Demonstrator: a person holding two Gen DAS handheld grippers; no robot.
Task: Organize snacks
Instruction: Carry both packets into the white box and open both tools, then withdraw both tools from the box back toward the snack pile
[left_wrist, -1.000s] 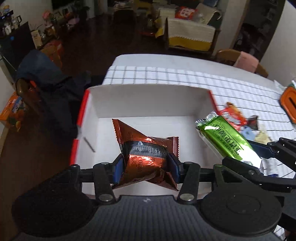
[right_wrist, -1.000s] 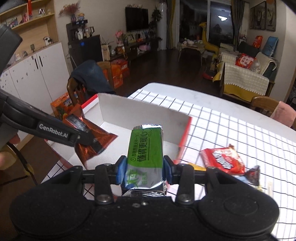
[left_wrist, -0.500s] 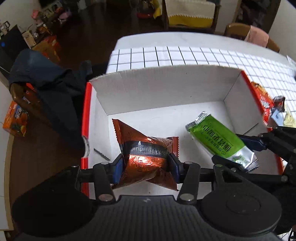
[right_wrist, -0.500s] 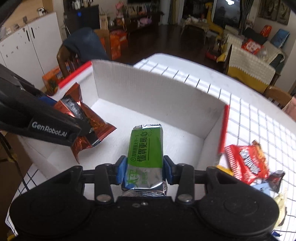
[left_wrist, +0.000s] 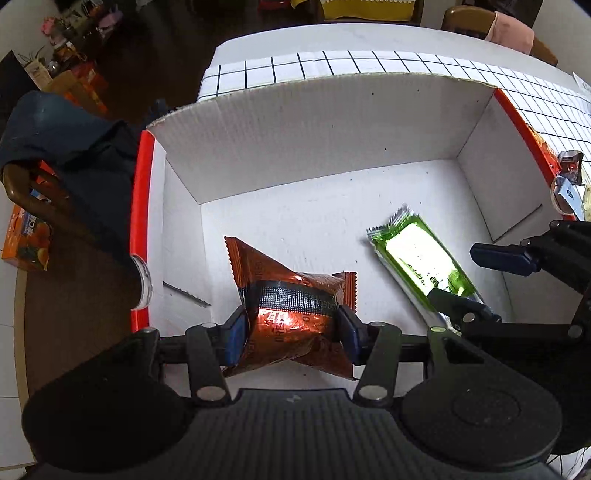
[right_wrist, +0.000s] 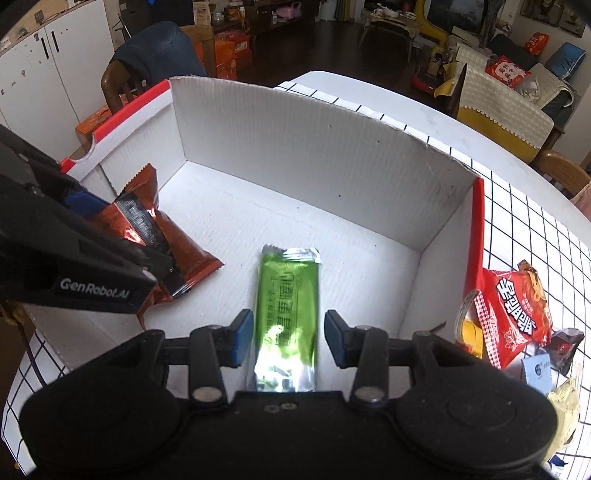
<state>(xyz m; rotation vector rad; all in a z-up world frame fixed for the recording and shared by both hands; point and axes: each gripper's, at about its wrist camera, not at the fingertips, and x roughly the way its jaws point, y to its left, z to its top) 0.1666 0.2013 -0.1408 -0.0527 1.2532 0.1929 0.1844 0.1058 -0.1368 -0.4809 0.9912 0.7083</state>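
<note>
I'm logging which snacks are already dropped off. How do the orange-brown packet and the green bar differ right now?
The orange-brown packet is puffy and crumpled; the green bar is long, flat and slim. The packet is clamped in the left gripper, while the bar lies between the right gripper's parted pads, with gaps on both sides. The packet sits left in the white box, the bar right. Both are shiny foil wrappers inside the box.

A living room lies beyond the jaws: dark wood floor (right_wrist: 332, 48), white cabinets (right_wrist: 48, 74) at far left, a wooden chair (right_wrist: 122, 81) draped with a dark blue garment (right_wrist: 159, 51), and a cream-covered sofa (right_wrist: 506, 96) at far right.
</note>
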